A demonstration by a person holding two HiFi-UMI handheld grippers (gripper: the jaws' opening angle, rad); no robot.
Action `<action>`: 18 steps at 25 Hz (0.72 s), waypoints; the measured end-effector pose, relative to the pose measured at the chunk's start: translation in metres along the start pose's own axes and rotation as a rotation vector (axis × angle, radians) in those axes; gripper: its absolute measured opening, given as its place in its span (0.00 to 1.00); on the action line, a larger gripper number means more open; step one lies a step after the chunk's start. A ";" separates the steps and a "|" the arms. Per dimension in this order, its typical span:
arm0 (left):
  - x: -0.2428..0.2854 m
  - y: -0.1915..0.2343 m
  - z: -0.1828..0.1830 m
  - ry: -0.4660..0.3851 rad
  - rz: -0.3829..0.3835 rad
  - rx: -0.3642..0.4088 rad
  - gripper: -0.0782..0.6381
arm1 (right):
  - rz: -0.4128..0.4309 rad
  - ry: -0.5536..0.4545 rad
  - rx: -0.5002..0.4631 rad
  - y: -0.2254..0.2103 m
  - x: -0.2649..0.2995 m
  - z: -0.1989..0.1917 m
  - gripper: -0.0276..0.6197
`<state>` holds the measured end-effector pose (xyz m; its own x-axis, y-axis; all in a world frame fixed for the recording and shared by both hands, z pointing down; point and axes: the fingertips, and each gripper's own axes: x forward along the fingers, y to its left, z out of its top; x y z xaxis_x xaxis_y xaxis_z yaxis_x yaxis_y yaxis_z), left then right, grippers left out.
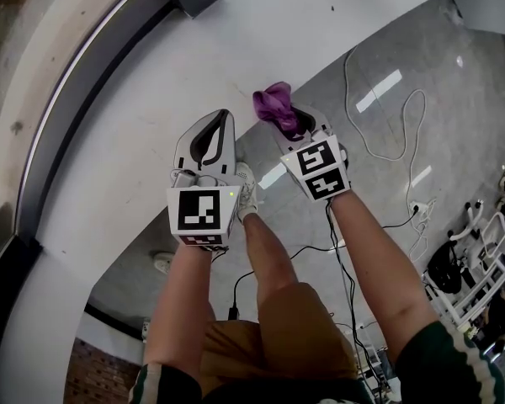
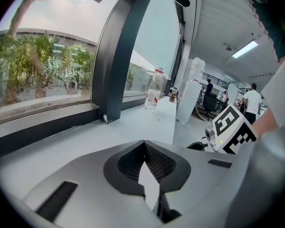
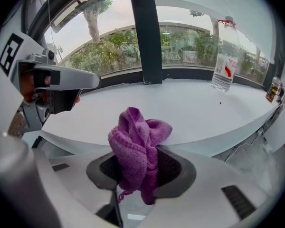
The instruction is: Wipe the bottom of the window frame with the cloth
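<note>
Purple cloth [image 3: 135, 141] lengthwise along clamped right tongs [image 3: 142, 167], tip toward sill [image 3: 180, 106]; left tongs [image 2: 145, 148] together.

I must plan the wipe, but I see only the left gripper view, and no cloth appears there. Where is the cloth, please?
Observer: The purple terry cloth is clamped in the right gripper, bunched up above its jaws.
Operator: How near is it to the frame?
Observer: In the head view it sits at the near edge of the white window sill. The sill's whole width lies between it and the dark window frame. I cannot tell whether it touches the sill.
Operator: Is anything on the floor near the person's feet?
Observer: Yes, a thin white cable lies in loops on the grey floor, to the right of the legs.
</note>
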<state>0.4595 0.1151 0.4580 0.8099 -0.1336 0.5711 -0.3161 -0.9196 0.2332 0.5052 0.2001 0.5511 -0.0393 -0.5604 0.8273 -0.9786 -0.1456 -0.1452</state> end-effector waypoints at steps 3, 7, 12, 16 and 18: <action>0.001 0.008 -0.001 0.001 0.014 -0.015 0.12 | 0.012 0.020 -0.001 0.000 0.005 0.002 0.30; 0.001 0.014 0.001 -0.002 0.026 -0.027 0.12 | 0.015 0.064 -0.031 -0.001 0.004 0.006 0.30; 0.000 0.027 0.011 -0.019 0.051 -0.045 0.12 | 0.031 0.106 -0.052 0.003 0.007 0.018 0.30; -0.002 0.035 0.016 -0.033 0.065 -0.054 0.12 | 0.046 0.081 -0.061 0.004 0.017 0.043 0.30; -0.003 0.040 0.017 -0.036 0.075 -0.058 0.12 | 0.053 0.071 -0.076 0.005 0.027 0.057 0.30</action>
<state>0.4530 0.0730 0.4527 0.8000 -0.2155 0.5600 -0.4037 -0.8838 0.2366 0.5109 0.1378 0.5421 -0.1028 -0.5057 0.8565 -0.9872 -0.0536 -0.1502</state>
